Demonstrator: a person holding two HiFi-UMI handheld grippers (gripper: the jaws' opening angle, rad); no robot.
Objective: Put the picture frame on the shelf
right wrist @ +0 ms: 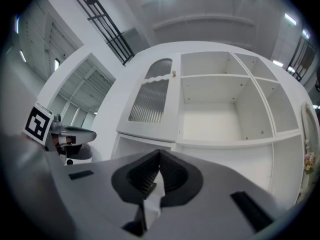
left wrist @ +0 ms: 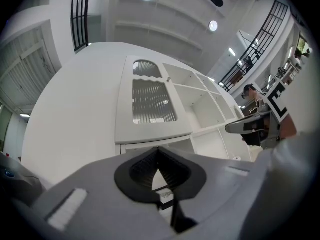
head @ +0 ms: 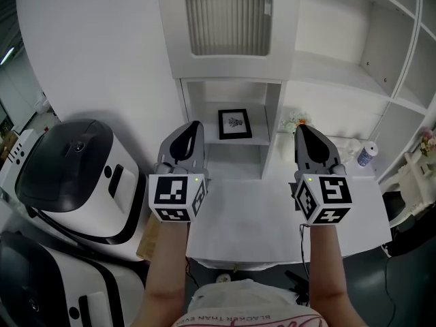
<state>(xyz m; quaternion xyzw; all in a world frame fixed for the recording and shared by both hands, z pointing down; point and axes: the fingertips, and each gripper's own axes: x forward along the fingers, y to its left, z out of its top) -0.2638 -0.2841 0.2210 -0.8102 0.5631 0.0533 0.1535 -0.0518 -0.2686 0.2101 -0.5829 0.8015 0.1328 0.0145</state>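
Note:
A small black picture frame (head: 234, 123) with a white mat stands upright on a low shelf (head: 231, 140) of the white shelf unit, leaning toward the back wall. My left gripper (head: 196, 125) is raised just left of that compartment, jaws together and holding nothing. My right gripper (head: 300, 129) is raised to the right of it, also shut and empty. In the left gripper view the closed jaws (left wrist: 159, 150) point up at the unit, and a sliver of the frame (left wrist: 165, 198) shows through the gap below them. The right gripper view shows its shut jaws (right wrist: 160, 153) facing empty compartments.
A white table (head: 252, 216) lies below the grippers, against the shelf unit. Two large white and black machines (head: 75, 176) stand at the left. A ribbed glass cabinet door (head: 228, 16) is above the frame. Small flowers (head: 293, 122) and a blue-white can (head: 366, 155) sit at the right.

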